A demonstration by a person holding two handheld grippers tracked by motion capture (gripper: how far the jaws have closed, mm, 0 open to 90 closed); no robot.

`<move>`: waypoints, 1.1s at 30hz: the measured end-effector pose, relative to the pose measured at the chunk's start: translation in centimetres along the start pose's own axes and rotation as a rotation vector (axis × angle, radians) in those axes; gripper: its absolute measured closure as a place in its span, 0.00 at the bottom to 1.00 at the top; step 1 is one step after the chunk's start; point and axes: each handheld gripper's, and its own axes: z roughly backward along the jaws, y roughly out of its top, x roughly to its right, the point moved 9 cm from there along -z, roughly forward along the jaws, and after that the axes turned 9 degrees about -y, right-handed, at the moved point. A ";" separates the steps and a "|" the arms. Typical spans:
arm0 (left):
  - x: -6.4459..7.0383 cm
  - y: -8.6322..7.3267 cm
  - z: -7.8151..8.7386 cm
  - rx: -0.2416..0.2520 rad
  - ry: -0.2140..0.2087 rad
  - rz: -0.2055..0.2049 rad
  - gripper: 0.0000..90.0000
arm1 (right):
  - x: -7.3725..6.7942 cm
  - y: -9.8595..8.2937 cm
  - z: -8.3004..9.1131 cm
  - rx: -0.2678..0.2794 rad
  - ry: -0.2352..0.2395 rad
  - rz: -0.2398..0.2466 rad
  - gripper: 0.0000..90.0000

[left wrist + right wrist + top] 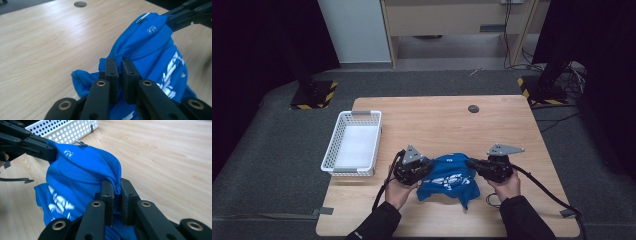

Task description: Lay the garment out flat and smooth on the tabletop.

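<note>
A small blue shirt [448,177] with white print hangs crumpled between my two grippers near the table's front edge. My left gripper [428,165] is shut on the shirt's left collar edge; its view shows the blue shirt [150,47] pinched between the jaws of my left gripper [119,65]. My right gripper [470,163] is shut on the opposite side, and there the blue shirt [82,167] has its ribbed collar caught in my right gripper [117,187]. The shirt's lower part rests on the wooden table [432,120].
A white perforated basket [353,143] stands at the table's left edge, and the basket [65,130] lies beyond the shirt in the right gripper view. A round dark grommet [473,108] sits at the table's far side. Cables trail off the front edge.
</note>
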 end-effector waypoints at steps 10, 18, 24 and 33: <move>0.5 1.4 0.9 0.033 0.005 -0.015 0.95 | -0.1 1.9 1.4 0.058 -0.017 0.010 0.92; 0.6 3.5 2.0 0.080 0.019 -0.030 0.95 | -0.1 3.9 2.4 0.104 -0.044 0.020 0.92; -0.1 5.8 2.3 0.117 0.052 -0.037 0.95 | 0.4 6.1 2.7 0.151 -0.080 0.019 0.92; -2.8 8.5 1.0 0.134 0.196 -0.066 0.95 | 2.0 9.3 1.2 0.208 -0.184 -0.015 0.92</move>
